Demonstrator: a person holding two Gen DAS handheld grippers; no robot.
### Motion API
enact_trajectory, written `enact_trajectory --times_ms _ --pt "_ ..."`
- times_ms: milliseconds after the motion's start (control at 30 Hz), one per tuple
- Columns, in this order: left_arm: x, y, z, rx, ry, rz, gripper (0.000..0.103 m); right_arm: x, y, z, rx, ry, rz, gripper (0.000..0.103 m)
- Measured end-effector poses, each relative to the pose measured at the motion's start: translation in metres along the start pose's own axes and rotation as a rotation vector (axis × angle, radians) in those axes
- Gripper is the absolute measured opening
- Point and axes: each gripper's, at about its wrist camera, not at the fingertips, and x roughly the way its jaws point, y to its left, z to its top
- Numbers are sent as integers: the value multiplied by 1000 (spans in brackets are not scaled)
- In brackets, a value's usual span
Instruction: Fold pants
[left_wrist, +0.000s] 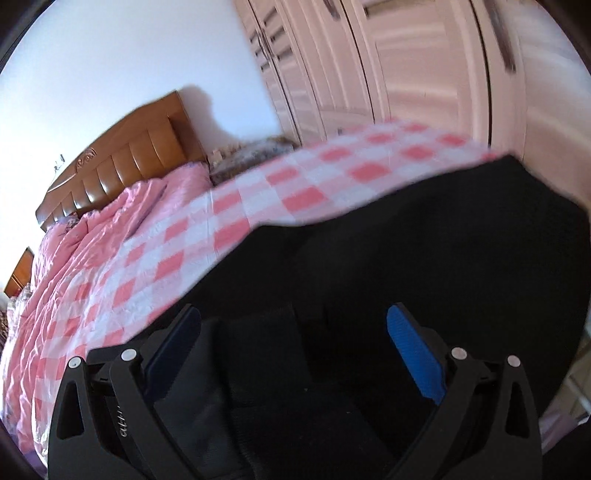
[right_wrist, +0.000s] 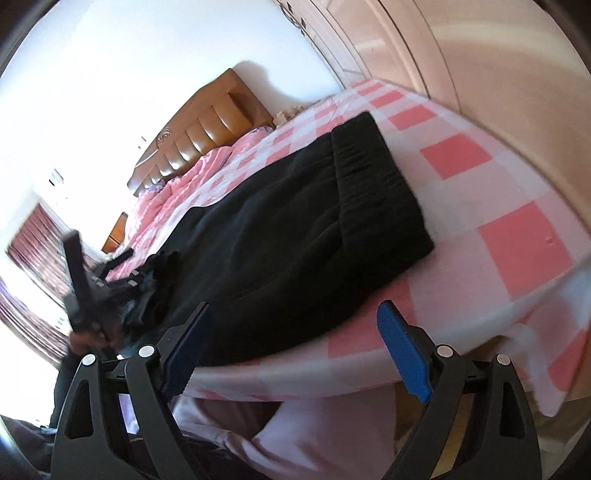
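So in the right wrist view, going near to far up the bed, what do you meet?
Right gripper, open → near edge of the checked sheet → black pants → crumpled pink quilt → wooden headboard → white wall.

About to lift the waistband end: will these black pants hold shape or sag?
Likely floppy: the black pants lie limp on the checked sheet, so free parts should sag. The thick-looking fabric suggests some weight. The gathered waistband probably grips well.
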Motion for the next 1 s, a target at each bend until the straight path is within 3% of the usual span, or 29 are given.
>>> enact_trajectory --times_ms 267,367,567,700,933,1000 --pt "18 0 -8 1 49 -25 101 20 9 10 46 53 -3 89" --pt "18 -1 -9 1 51 -28 101 20 8 8 101 67 35 89" --pt "19 0 -9 -4 58 -46 101 24 1 15 226 -33 28 88" --pt "19 1 -11 -4 57 -54 101 24 7 7 236 -97 -46 71" --pt "20 0 -9 -6 65 -52 101 26 3 6 266 -141 -64 66" --pt "20 0 -9 -6 66 -52 101 26 3 4 263 -149 -76 58"
